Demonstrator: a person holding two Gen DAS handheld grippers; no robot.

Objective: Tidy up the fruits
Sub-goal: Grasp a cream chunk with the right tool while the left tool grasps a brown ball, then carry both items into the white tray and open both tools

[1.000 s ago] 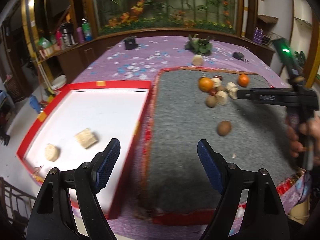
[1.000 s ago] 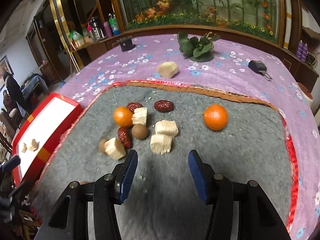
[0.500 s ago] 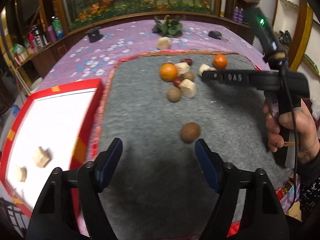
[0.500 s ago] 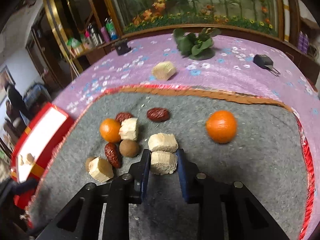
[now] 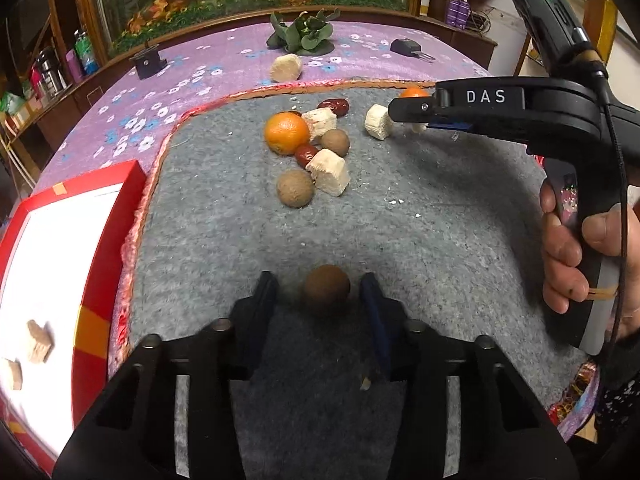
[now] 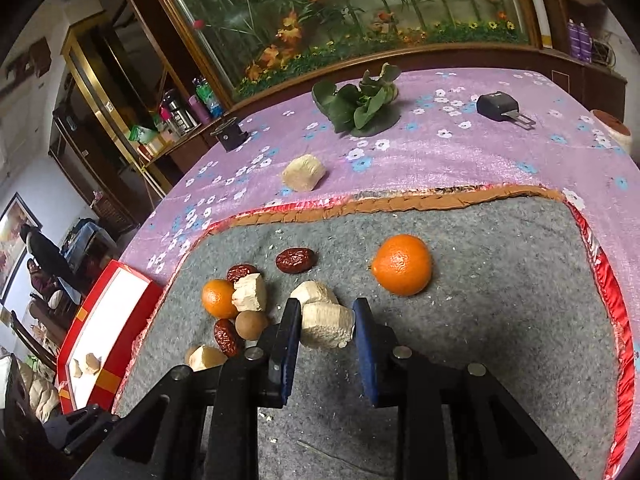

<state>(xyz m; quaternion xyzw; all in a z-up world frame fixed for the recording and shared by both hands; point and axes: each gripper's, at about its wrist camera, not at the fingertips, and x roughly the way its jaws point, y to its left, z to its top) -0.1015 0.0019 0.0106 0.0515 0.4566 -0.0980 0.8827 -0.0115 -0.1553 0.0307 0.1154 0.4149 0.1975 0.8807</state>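
Note:
On the grey felt mat (image 5: 440, 220) a brown round fruit (image 5: 326, 290) lies between the fingers of my left gripper (image 5: 320, 302). Its jaws are closing, with a gap still showing on each side of the fruit. My right gripper (image 6: 327, 308) is shut on a pale crumbly block (image 6: 326, 326); from the left wrist view it (image 5: 416, 118) reaches in from the right. Beside it lie a small orange (image 6: 218, 298), red dates (image 6: 296, 260), another brown fruit (image 6: 250, 324) and more pale blocks (image 6: 250, 298). A bigger orange (image 6: 402, 264) sits apart to the right.
A red box with a white floor (image 5: 100, 208) stands left of the mat, with two pale pieces (image 5: 38, 340) in it. On the purple cloth beyond are a pale block (image 5: 286, 68), a green leafy plant (image 5: 302, 34), a black key fob (image 5: 406, 46) and a small black box (image 5: 148, 62).
My left gripper swung right from over the red box onto the mat and narrowed its jaws around the brown fruit. My right gripper moved forward and closed on the pale block.

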